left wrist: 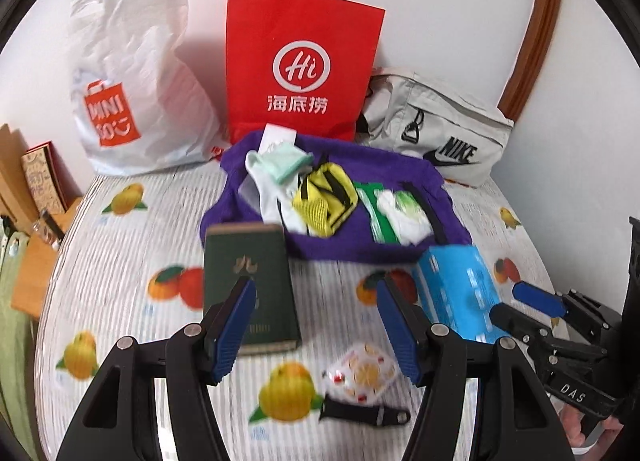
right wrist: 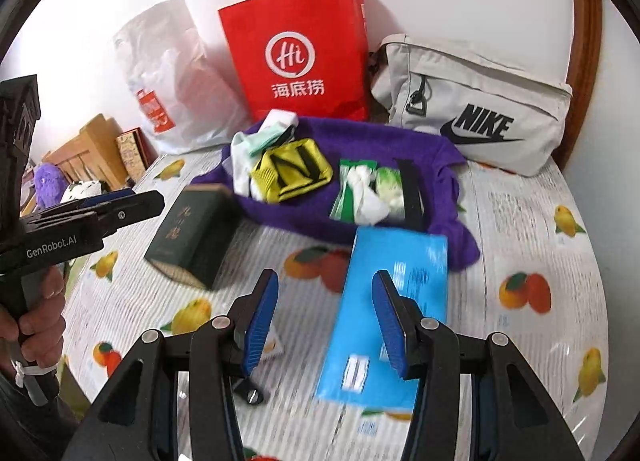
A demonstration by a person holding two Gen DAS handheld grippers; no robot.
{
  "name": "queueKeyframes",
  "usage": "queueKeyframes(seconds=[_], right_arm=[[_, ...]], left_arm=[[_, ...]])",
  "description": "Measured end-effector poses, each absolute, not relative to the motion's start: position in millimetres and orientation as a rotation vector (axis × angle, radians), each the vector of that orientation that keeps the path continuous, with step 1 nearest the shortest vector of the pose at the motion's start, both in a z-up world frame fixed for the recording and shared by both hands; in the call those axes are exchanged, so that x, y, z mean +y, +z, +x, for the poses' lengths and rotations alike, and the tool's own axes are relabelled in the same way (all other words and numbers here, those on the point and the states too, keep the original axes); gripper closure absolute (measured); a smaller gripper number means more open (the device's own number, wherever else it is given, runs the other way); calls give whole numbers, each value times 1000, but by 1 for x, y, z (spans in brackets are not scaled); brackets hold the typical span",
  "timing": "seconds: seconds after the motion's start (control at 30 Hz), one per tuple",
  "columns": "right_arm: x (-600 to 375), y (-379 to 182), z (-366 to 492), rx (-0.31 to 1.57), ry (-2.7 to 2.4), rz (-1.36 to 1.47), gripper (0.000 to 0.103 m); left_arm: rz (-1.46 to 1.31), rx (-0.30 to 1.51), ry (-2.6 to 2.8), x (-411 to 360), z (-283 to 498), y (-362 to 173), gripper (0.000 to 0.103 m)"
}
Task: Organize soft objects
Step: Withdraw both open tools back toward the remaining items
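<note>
While both the left claw (left wrist: 316, 325) and right claw (right wrist: 326, 321) hang part-open and empty near the worktop's (left wrist: 120, 293) near edge, the purple cloth (left wrist: 384, 233) bearing socks (left wrist: 268, 189) lies far-centre, so I judge each claw should approach low and pinch one soft piece cleanly.

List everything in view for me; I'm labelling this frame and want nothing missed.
paper bag: 1, red, against the back wall
plastic bag: 1, white, left of the paper bag
Nike bag: 1, grey, right of the paper bag
purple cloth: 1, on the tablecloth, before the bags
socks: several, white, mint, yellow-black, green, on the purple cloth
book: 1, dark green, before the cloth's left end
blue box: 1, before the cloth's right end
tablecloth: 1, white, fruit print
left gripper: 1, black and blue, open, empty
right gripper: 1, black and blue, open, empty
</note>
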State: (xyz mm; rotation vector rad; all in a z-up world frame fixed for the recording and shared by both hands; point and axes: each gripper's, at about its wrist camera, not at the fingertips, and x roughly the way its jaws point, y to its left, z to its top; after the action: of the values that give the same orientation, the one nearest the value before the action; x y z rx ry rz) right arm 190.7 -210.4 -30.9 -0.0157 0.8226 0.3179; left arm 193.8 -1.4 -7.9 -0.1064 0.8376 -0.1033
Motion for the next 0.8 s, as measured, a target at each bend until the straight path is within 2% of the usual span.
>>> queueKeyframes(seconds=[0.43,0.8], right_arm=[[-215,-53,140,836,360,-21,54],[-170,-112,129,903,476,-101,54]], left_arm=[[-128,849,-50,-1,138,-32,42],[-177,900,17,43,123,-74,42]])
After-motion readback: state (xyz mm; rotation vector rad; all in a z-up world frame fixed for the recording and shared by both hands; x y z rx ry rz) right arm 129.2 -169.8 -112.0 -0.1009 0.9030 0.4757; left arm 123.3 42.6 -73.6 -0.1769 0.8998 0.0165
